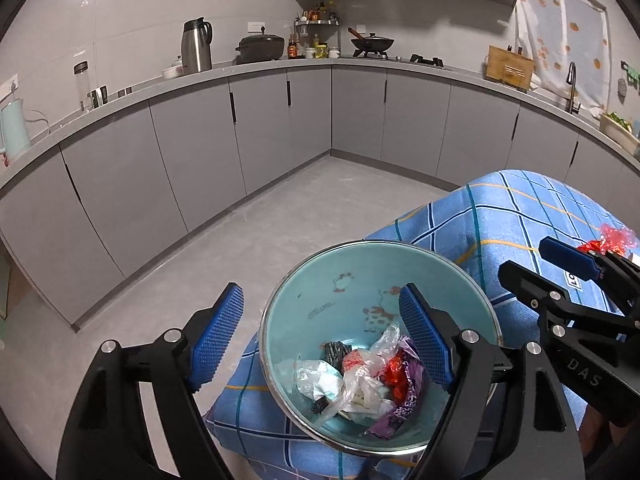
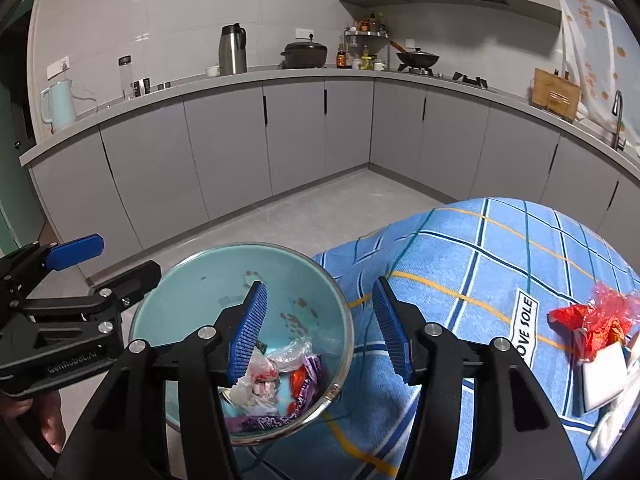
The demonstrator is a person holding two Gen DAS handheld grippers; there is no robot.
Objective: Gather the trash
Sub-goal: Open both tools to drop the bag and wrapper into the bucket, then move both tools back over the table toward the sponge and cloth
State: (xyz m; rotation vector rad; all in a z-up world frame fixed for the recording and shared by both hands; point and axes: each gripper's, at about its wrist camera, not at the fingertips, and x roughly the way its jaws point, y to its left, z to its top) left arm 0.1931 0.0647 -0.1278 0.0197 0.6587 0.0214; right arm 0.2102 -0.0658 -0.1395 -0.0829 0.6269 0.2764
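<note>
A teal metal bowl [image 1: 320, 280] [image 2: 192, 292] sits at the edge of a table covered with a blue checked cloth [image 1: 500, 216] [image 2: 460, 248]. It holds crumpled trash [image 1: 360, 376] [image 2: 276, 380]: clear plastic, red and purple wrappers, a dark piece. My left gripper [image 1: 320, 340] is open and empty, its jaws straddling the bowl's left rim. My right gripper [image 2: 320, 328] is open and empty, its jaws straddling the bowl's right rim. A red wrapper [image 2: 588, 324] [image 1: 608, 240] and white paper scraps [image 2: 604, 380] lie on the cloth to the right.
Grey kitchen cabinets [image 1: 200, 140] and a countertop with a kettle [image 1: 14, 132], steel jug [image 1: 196, 46], pots and a stove run around the room. Grey floor [image 1: 260, 232] lies beyond the table. A sink tap [image 2: 618, 120] is at the right.
</note>
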